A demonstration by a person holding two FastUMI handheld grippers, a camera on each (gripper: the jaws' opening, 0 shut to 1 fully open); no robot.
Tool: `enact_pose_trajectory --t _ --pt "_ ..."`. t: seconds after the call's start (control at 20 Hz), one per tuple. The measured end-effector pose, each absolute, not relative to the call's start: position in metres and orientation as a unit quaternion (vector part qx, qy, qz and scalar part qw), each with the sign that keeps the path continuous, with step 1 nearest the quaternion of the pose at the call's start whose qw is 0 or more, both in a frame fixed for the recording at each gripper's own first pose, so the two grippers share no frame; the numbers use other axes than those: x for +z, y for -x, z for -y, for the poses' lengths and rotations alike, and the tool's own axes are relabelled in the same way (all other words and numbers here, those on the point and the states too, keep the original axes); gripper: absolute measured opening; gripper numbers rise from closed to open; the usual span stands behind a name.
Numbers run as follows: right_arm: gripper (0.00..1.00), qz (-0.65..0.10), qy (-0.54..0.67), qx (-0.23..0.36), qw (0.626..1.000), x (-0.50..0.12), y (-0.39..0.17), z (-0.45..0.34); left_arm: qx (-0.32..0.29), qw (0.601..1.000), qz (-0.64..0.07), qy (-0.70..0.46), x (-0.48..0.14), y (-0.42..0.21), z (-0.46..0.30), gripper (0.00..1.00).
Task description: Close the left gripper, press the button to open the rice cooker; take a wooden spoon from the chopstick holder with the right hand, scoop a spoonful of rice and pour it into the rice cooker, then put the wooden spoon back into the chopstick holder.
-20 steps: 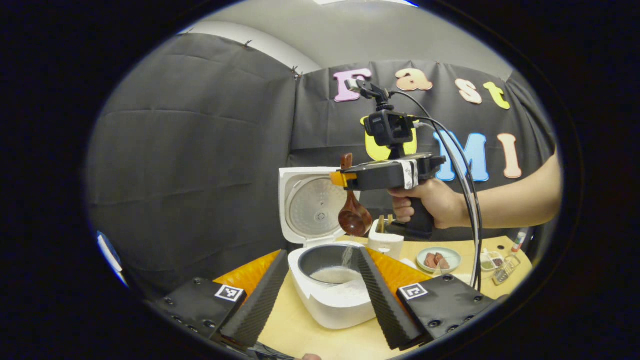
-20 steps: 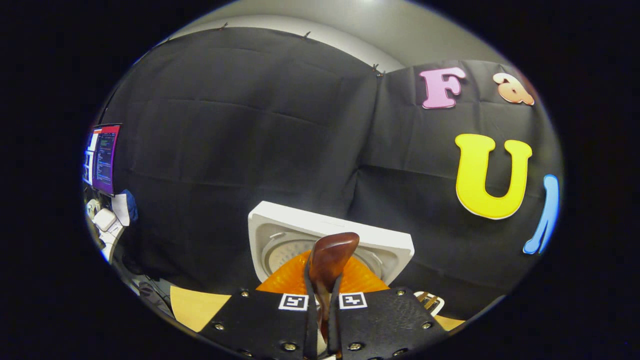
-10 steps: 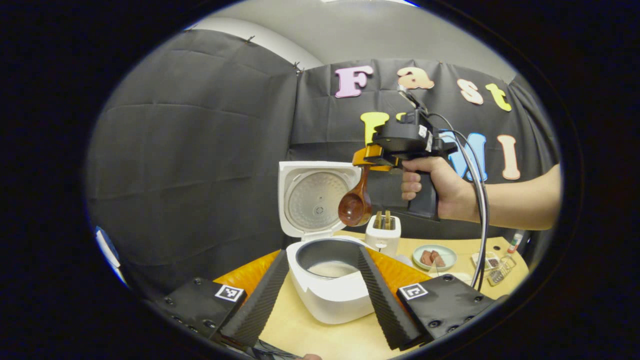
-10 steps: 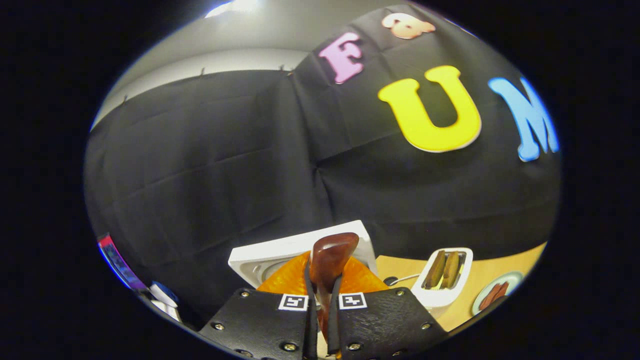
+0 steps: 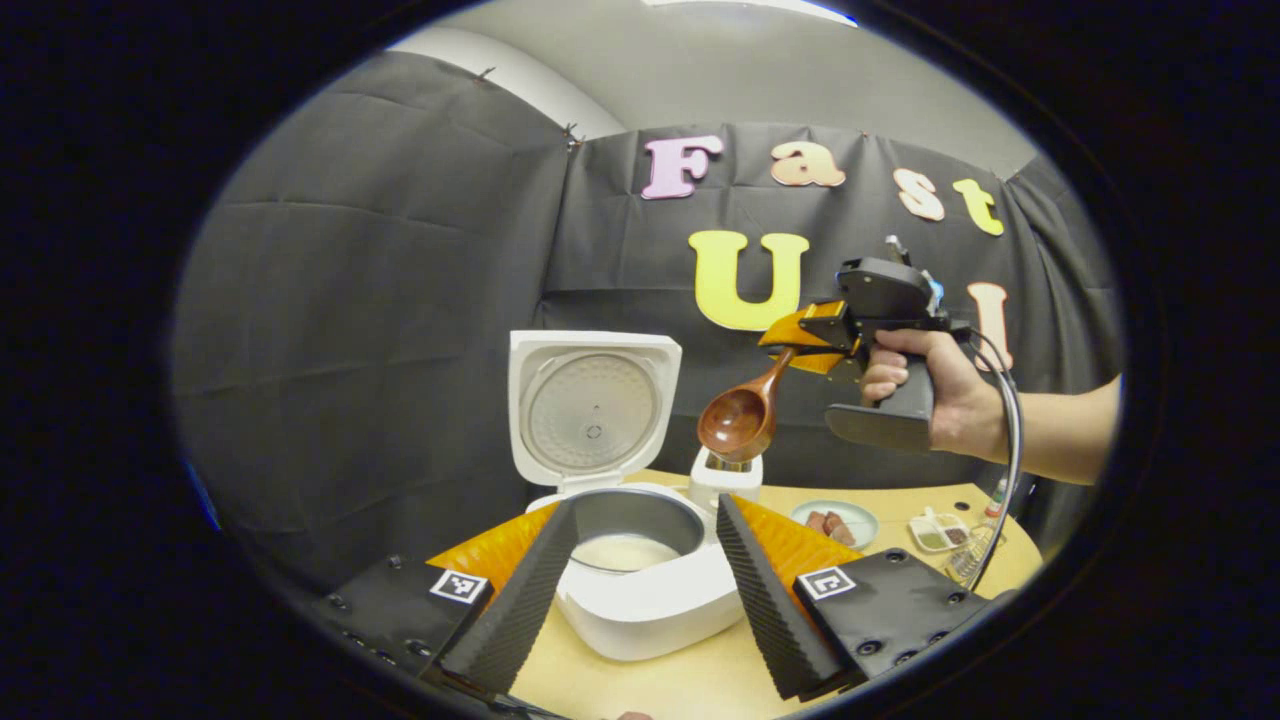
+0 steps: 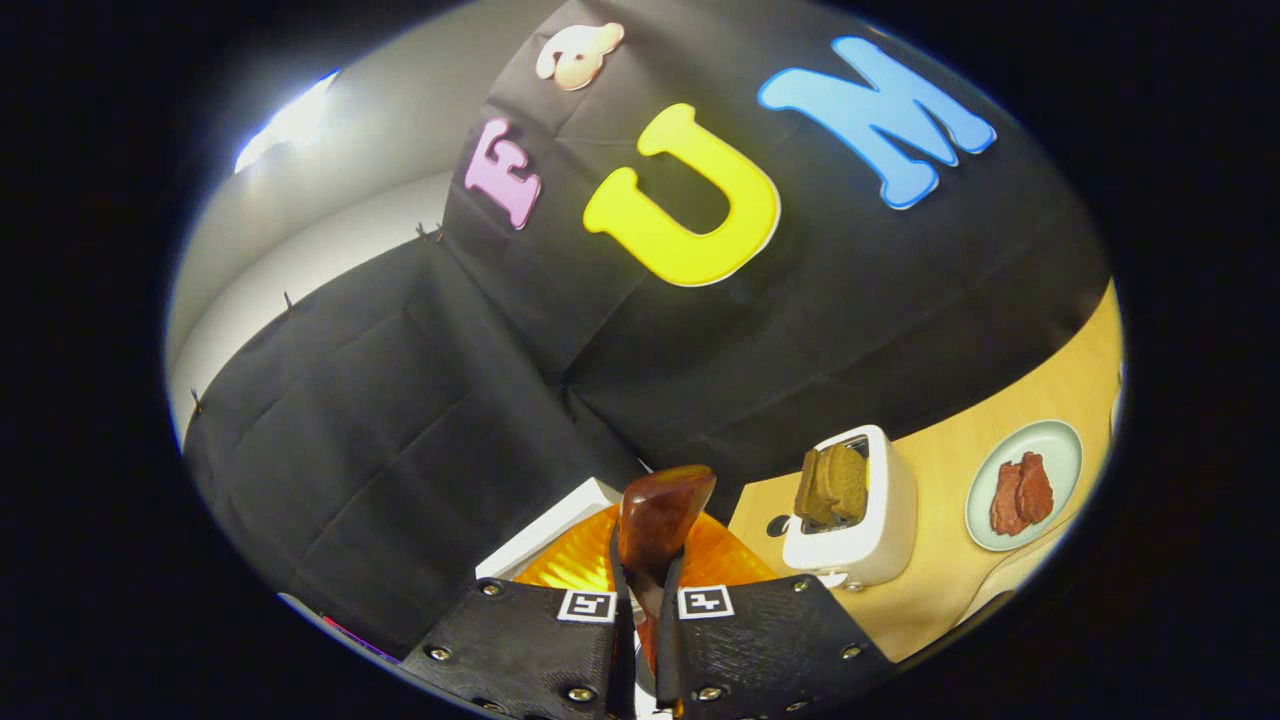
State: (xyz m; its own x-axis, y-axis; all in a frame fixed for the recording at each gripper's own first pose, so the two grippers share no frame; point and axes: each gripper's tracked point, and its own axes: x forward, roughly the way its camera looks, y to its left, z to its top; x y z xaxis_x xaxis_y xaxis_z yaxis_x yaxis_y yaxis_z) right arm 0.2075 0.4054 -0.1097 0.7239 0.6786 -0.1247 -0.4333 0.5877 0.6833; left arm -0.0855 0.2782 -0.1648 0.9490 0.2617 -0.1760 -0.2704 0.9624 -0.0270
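Note:
The white rice cooker stands open, its lid upright and rice in the grey pot. My left gripper is open, its fingers flanking the pot from the near side. A hand holds my right gripper high to the right of the lid. It is shut on the handle of the wooden spoon, whose bowl hangs tilted just above the white chopstick holder. In the right gripper view the right gripper clamps the spoon handle, with the holder to its right.
A small plate of reddish meat and a little condiment tray sit on the wooden table right of the holder. A cable hangs from the right gripper. Black cloth walls close the back.
The right gripper has swung right and tipped, carrying the spoon from over the pot to above the holder. Rice no longer falls from the spoon. The left gripper stays open.

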Motion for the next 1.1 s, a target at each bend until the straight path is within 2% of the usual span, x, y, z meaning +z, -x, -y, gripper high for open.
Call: enact_pose_trajectory --t 0.15,0.45,0.5,0.7,0.85,0.95,1.0,1.1 --pt "0.08 -0.188 -0.335 0.299 0.874 -0.104 -0.202 -0.363 0.115 0.989 -0.089 0.022 -0.164 0.077 -0.263 0.95" --pt "0.08 -0.172 -0.347 0.252 0.887 -0.096 -0.171 -0.262 0.071 0.993 -0.081 0.041 -0.155 0.055 -0.228 0.95" --pt "0.08 -0.167 -0.349 0.246 0.888 -0.094 -0.167 -0.248 0.067 0.994 -0.080 0.040 -0.153 0.050 -0.224 0.99" --pt "0.08 -0.158 -0.354 0.221 0.895 -0.093 -0.149 -0.200 0.049 0.995 -0.080 0.038 -0.148 0.035 -0.202 0.99" --pt "0.08 -0.151 -0.343 0.198 0.906 -0.094 -0.137 -0.167 0.024 0.996 -0.077 0.034 -0.140 0.022 -0.176 0.95" --pt "0.08 -0.148 -0.337 0.182 0.912 -0.095 -0.130 -0.145 0.009 0.997 -0.073 0.029 -0.133 0.016 -0.159 0.99" --pt "0.08 -0.147 -0.333 0.173 0.915 -0.096 -0.126 -0.133 0.001 0.997 -0.072 0.026 -0.129 0.011 -0.149 0.95" --pt "0.08 -0.141 -0.328 0.158 0.921 -0.096 -0.120 -0.106 -0.011 0.997 -0.069 0.017 -0.122 0.003 -0.133 0.96"
